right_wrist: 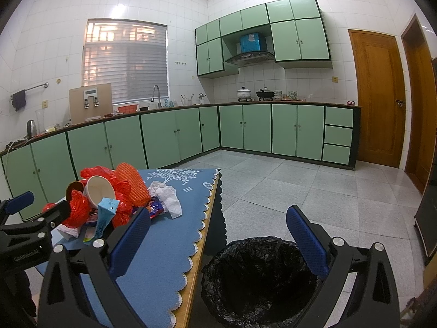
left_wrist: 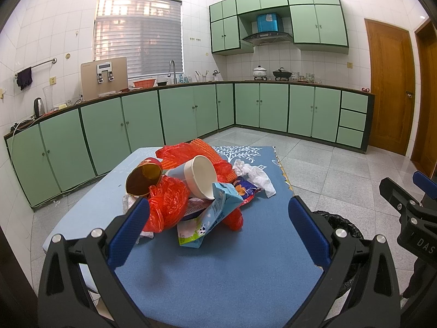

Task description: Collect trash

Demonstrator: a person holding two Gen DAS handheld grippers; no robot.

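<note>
None of the trash looks collected yet. The heap, a white paper cup (left_wrist: 200,176), red plastic bags (left_wrist: 168,205), light-blue milk carton (left_wrist: 215,214) and crumpled white tissue (right_wrist: 168,195), sits on the blue-clothed table (left_wrist: 218,273). The black-lined bin (right_wrist: 256,276) appears empty. Left gripper (left_wrist: 217,229) and right gripper (right_wrist: 218,240) both spread wide, holding nothing.

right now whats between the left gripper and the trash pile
Only bare blue tablecloth lies between the open left gripper and the trash pile, shown in the left wrist view.
</note>
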